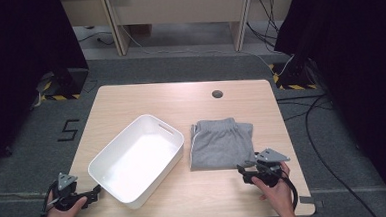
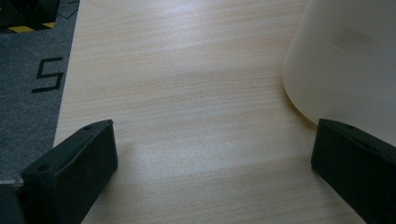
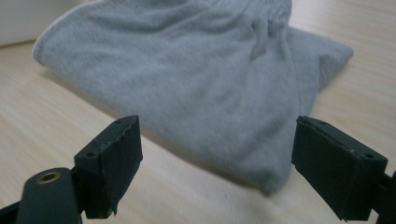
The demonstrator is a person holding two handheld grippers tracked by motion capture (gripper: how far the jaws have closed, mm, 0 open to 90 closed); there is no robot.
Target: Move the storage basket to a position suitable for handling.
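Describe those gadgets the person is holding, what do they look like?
Each hand holds a black tool. The left gripper and right gripper each end in two blocky black jaws with small screw holes, and each carries a grey three-cornered plate on top. A black cable loops from each by the wrist. No sleeves show on the forearms.

The table had a pale wood-grain top, smooth with a soft sheen, and the floor around it was matt grey carpet. The bin looked like smooth white plastic, faintly glossy inside, while the folded garment was soft grey cloth with a fuzzy, matt nap and a gathered waistband. The left gripper and right gripper had jaws of matt black plastic, slightly rough at the edges.
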